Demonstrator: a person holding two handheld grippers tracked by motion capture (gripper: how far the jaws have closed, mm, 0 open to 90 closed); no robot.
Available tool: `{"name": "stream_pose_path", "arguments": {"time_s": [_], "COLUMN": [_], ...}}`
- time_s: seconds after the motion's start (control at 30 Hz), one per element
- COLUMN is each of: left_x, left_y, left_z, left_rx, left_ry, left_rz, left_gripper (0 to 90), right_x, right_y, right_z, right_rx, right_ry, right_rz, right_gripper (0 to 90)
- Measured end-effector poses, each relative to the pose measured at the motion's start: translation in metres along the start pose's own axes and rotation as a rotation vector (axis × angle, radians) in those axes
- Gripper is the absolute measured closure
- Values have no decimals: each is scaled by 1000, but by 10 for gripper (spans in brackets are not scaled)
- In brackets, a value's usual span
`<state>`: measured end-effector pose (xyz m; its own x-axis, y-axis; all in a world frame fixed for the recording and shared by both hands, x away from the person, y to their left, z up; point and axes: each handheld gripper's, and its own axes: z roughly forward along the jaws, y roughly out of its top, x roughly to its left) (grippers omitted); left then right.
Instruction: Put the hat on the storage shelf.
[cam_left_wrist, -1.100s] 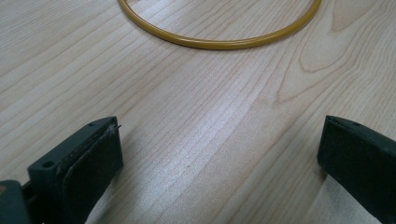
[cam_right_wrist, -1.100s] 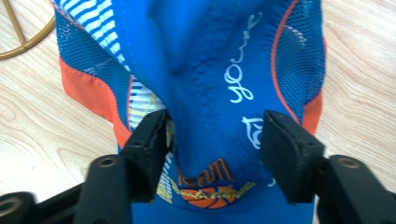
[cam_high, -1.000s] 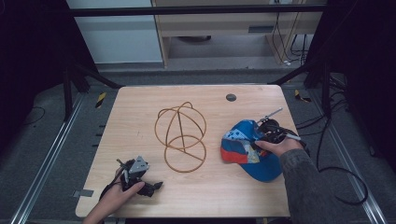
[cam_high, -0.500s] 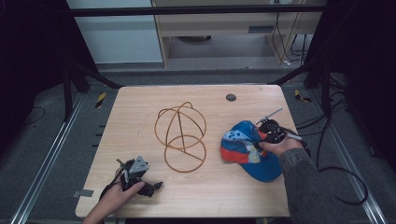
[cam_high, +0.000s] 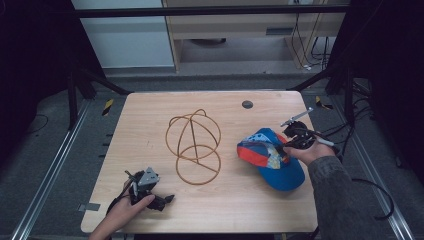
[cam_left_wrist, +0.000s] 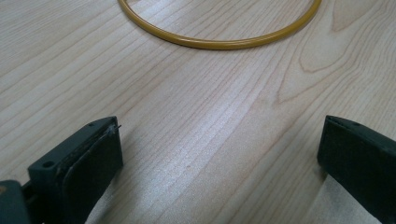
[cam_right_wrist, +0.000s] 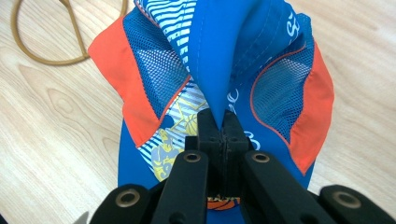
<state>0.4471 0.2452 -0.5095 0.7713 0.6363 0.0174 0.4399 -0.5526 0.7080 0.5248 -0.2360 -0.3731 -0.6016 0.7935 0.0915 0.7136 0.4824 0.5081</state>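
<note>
Left gripper (cam_high: 167, 199): we see it near the tabletop's (cam_high: 150, 125) front left corner, jaws wide apart over bare wood.
Right gripper (cam_right_wrist: 223, 123): clamped on a fold of the blue cap (cam_right_wrist: 219, 60), by the right edge.
Cap: mesh, orange panels.
Wire frame (cam_high: 194, 142): thin yellow hoops, mid-tabletop.

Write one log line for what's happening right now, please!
right tool: shut on cap, pinching its blue fabric | left tool: open, empty, low over table | wire stand: untouched, mid-table
</note>
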Motion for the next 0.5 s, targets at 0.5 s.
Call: {"name": "stream_pose_path", "arguments": {"time_s": [0.5], "left_x": [0], "left_y": [0], "left_z": [0], "left_rx": [-4], "left_ry": [1], "left_rz": [0], "left_gripper": [0], "right_x": [10], "right_y": [14], "right_z": [-33], "right_rx": [-70], "right_ry": [-14], "right_rz": [-50], "right_gripper": [900]}}
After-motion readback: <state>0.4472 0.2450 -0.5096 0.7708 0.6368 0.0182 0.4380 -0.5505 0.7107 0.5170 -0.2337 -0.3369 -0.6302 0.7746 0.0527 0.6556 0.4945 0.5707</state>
